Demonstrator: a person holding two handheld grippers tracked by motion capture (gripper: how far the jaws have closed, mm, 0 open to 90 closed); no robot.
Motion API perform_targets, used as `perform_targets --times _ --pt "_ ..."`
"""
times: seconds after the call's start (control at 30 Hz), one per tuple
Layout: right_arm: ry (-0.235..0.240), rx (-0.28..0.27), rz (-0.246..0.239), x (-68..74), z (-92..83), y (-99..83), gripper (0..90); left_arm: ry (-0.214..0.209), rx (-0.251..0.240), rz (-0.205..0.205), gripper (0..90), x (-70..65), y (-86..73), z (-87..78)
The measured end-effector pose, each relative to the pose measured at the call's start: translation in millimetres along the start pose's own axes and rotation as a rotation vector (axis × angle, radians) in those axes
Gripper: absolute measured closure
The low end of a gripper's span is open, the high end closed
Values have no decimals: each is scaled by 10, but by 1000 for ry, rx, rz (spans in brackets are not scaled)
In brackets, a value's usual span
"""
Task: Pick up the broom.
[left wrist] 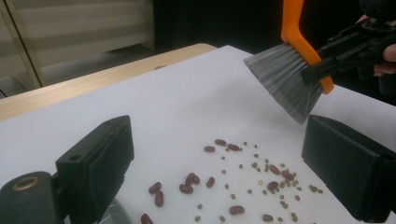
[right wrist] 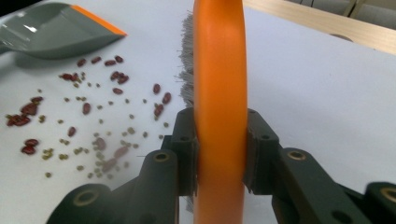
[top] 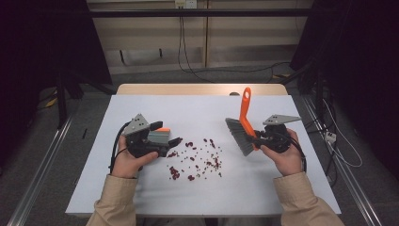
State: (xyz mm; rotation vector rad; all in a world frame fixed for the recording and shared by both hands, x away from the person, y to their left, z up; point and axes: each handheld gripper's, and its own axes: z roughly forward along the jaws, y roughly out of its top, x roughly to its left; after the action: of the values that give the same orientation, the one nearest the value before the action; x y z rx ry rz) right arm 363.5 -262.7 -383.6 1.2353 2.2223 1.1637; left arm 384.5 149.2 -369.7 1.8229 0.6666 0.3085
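Left tool jaws wide apart, right tool clamped

Gripper clamped on orange brush handle, beans beyond

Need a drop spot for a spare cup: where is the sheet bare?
Bare: the far strip of the white sheet toward the wooden edge, and the near strip in front of both sleeves. Crowded: the middle, with scattered beans between the dustpan and the brush.
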Motion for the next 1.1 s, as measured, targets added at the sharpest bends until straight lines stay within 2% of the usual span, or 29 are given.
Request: perform_targets --times 0.17,0.27,0.37,0.47,0.6,0.7,0.73,0.83,0.97,1.1 --pt "-40 72 -19 2 111 -30 702 6 -5 10 90 14 -3 -30" --pt "-56 94 -32 22 176 -29 703 14 -5 8 90 32 -10 -47" --pt "-73 96 -50 45 230 -18 705 17 -5 1 90 49 -26 -56" --pt "-68 98 -48 68 299 -9 707 23 1 6 90 65 -35 -63" --pt "-77 97 -71 119 420 19 705 28 0 6 90 72 -39 -68" --pt "-86 115 -102 184 527 25 700 30 3 6 90 77 -44 -70" --pt "-83 105 -108 204 552 24 701 29 5 6 90 80 -45 -72" --pt "-84 111 -129 239 569 37 701 31 1 7 90 82 -48 -77" --pt "-83 93 -98 225 562 15 694 30 -2 9 90 81 -44 -87" --pt "-81 76 -87 207 571 -10 655 31 -1 12 90 79 -45 -88"
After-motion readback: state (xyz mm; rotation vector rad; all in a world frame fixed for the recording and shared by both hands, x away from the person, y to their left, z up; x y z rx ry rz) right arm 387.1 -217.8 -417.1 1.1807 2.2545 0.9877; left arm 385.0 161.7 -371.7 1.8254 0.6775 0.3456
